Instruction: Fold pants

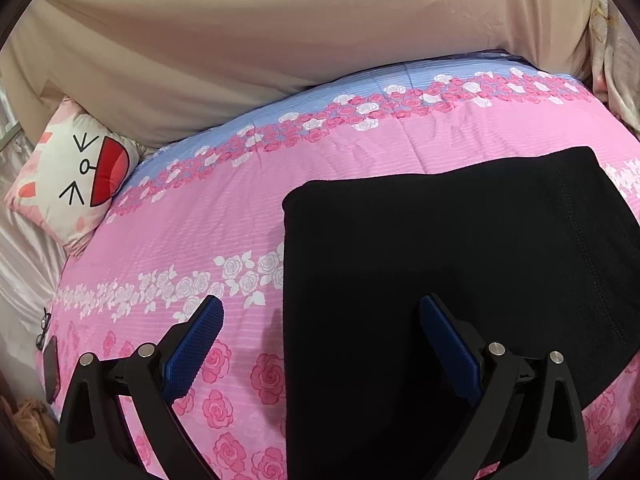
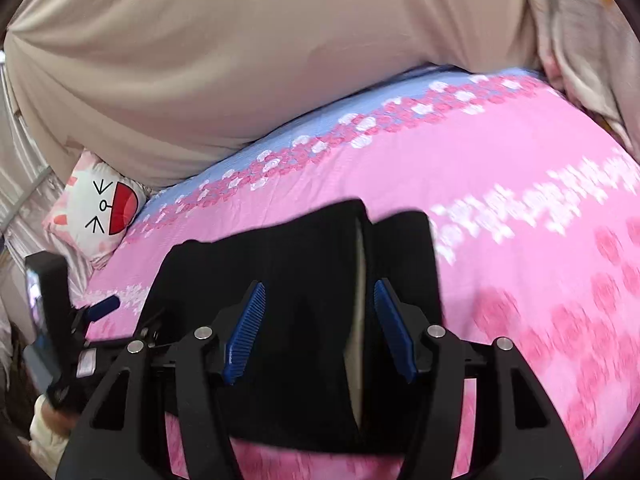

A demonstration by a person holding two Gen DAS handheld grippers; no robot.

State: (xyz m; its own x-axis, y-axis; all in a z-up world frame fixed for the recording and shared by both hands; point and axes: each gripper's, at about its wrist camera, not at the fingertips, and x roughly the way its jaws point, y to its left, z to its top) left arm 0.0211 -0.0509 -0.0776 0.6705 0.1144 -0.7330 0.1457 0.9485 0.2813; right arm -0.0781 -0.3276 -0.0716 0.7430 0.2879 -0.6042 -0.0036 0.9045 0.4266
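Left wrist view: left gripper [image 1: 320, 312] is hovering with jaws spread wide, gripping nothing, straddling the left edge of the black soft-fabric pants [image 1: 460, 280]. Pants are lying flat, already folded to a rectangle, on the pink rose-print bed cover [image 1: 200, 232], toward its right side. For a clean fold, probably pinching both layers at the near edge and keeping edges aligned.

Right wrist view: right gripper [image 2: 318, 308] is roughly half open over the pants [image 2: 280, 248], pads not pressing cloth; frame is blurring. A white cartoon-face pillow [image 2: 100, 208] is sitting at the bed's far-left corner and beige curtain fabric [image 2: 260, 60] is draping along the far edge, both well apart, nothing blocking.
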